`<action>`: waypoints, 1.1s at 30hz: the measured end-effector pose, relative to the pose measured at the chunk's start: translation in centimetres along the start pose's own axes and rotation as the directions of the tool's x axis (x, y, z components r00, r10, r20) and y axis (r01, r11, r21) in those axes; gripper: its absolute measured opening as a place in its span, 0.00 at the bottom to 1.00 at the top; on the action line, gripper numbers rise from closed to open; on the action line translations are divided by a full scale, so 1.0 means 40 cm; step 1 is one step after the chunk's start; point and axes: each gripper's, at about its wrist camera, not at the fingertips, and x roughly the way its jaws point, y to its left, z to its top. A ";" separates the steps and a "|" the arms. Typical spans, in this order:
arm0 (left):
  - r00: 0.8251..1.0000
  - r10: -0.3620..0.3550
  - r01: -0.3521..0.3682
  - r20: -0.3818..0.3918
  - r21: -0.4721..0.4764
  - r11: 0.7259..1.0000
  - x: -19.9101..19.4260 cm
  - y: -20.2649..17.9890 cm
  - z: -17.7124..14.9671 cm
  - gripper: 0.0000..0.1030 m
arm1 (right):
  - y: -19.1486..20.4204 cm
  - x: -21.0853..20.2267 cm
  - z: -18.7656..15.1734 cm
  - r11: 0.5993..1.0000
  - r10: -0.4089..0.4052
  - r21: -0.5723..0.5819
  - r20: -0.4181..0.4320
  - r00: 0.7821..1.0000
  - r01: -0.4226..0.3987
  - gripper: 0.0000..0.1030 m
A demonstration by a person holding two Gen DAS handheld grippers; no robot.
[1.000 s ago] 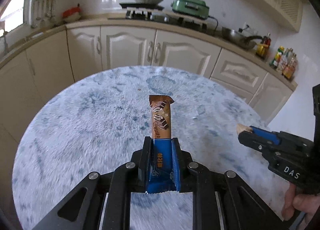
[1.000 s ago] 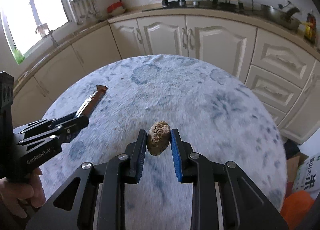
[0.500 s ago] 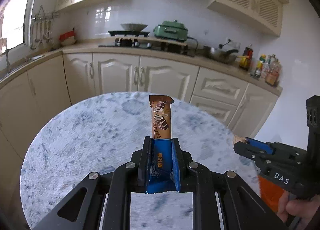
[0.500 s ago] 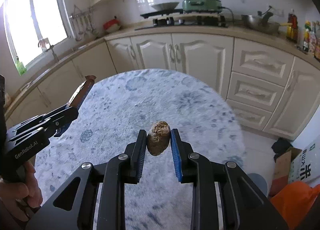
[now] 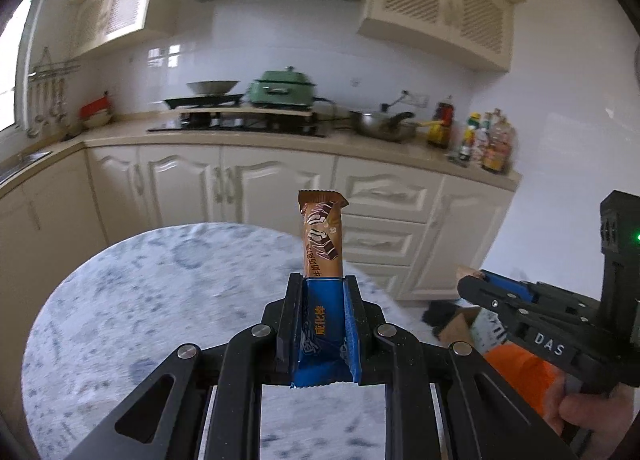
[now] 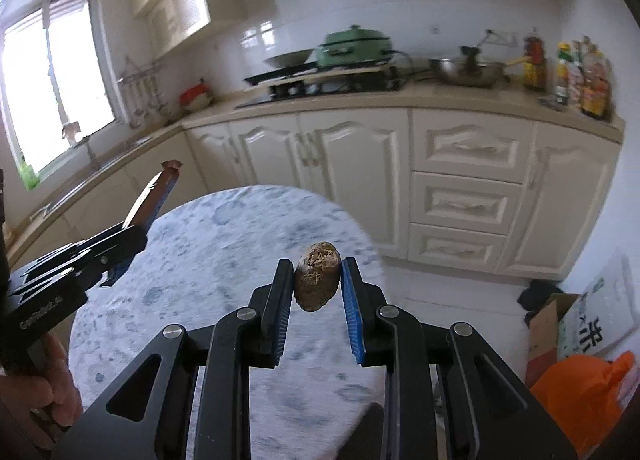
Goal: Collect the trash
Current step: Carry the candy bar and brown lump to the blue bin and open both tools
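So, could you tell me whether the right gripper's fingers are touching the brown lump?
Touching. In the right wrist view both fingers of the right gripper press against the sides of the brown lump, holding it above the table.

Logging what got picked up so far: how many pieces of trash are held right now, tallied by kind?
Snack wrapper: 1, in the left claw
Brown crumpled lump: 1, in the right claw
Total: 2

Wrapper (image 5: 322, 244): lower blue half pinched between the left gripper's (image 5: 323, 292) pads, print there unreadable. Bottles (image 5: 486, 141) far ahead-right blurred, labels illegible. Orange bag (image 6: 582, 400) below-right of right gripper (image 6: 317, 274) cut by frame edge.
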 end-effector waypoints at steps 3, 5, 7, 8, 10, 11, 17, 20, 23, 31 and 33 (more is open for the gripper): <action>0.999 -0.039 0.039 -0.007 0.016 0.999 0.023 -0.053 0.009 0.14 | -0.068 -0.028 0.001 0.998 -0.044 0.035 0.014 0.999 0.043 0.24; 0.997 -0.074 0.075 -0.022 0.027 0.997 0.046 -0.096 0.014 0.14 | -0.119 -0.046 -0.002 0.995 -0.083 0.057 0.020 0.996 0.081 0.24; 0.995 -0.094 0.095 -0.032 0.029 0.995 0.075 -0.136 0.021 0.14 | -0.169 -0.059 -0.005 0.990 -0.113 0.083 0.020 0.993 0.111 0.24; 0.993 -0.110 0.111 -0.039 0.028 0.993 0.089 -0.153 0.023 0.14 | -0.191 -0.064 -0.008 0.988 -0.127 0.095 0.020 0.992 0.125 0.24; 0.988 -0.141 0.143 -0.061 0.031 0.989 0.124 -0.195 0.028 0.14 | -0.237 -0.073 -0.014 0.981 -0.155 0.117 0.017 0.988 0.152 0.24; 0.986 -0.151 0.154 -0.070 0.034 0.988 0.137 -0.212 0.029 0.14 | -0.259 -0.075 -0.018 0.978 -0.168 0.128 0.013 0.986 0.165 0.24; 0.955 -0.232 0.245 -0.185 0.052 0.968 0.277 -0.344 0.030 0.14 | -0.412 -0.055 -0.064 0.950 -0.235 0.198 -0.050 0.971 0.240 0.24; 0.934 -0.255 0.275 -0.251 0.049 0.960 0.360 -0.401 0.020 0.14 | -0.471 -0.031 -0.099 0.938 -0.242 0.234 -0.088 0.966 0.256 0.24; 0.913 -0.272 0.299 -0.304 0.046 0.953 0.432 -0.449 0.007 0.14 | -0.532 -0.001 -0.135 0.924 -0.245 0.267 -0.132 0.960 0.273 0.24; 0.864 -0.264 0.310 -0.429 0.040 0.950 0.652 -0.549 -0.010 0.14 | -0.657 0.071 -0.211 0.893 -0.237 0.334 -0.221 0.946 0.302 0.24; 0.851 -0.259 0.310 -0.457 0.039 0.950 0.708 -0.574 -0.015 0.14 | -0.684 0.086 -0.224 0.886 -0.234 0.347 -0.237 0.943 0.307 0.24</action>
